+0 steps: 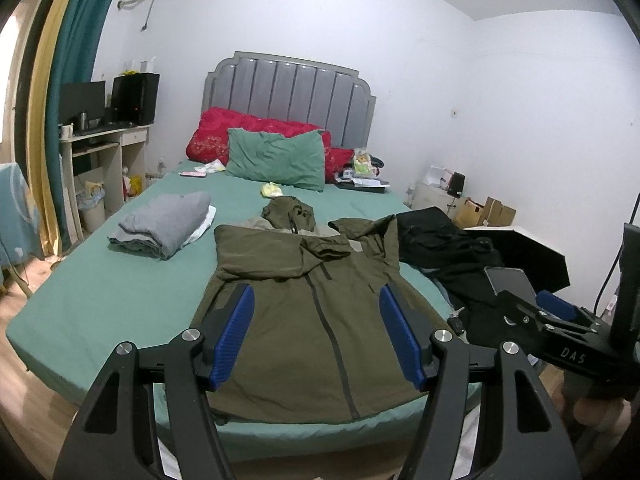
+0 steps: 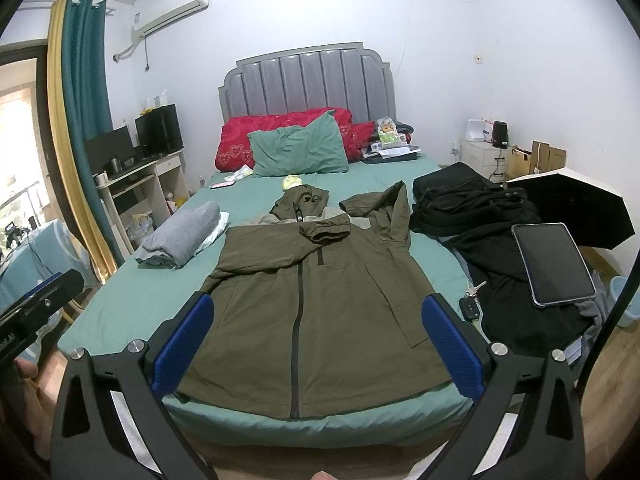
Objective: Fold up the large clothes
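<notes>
- A bed (image 2: 132, 300) with a green sheet and a grey padded headboard fills the room.
- An olive green jacket (image 2: 320, 312) lies flat, front up and zipped, hem at the near edge, one sleeve folded across the chest.
- A folded grey garment (image 2: 180, 240) sits to its left, apart from it.
- Black clothes (image 2: 480, 208) are heaped on the right, with a tablet (image 2: 554, 264) on top and keys (image 2: 470, 306) beside them.
- A green pillow (image 2: 300, 150) leans on red bedding (image 2: 240, 140) at the head.
</notes>
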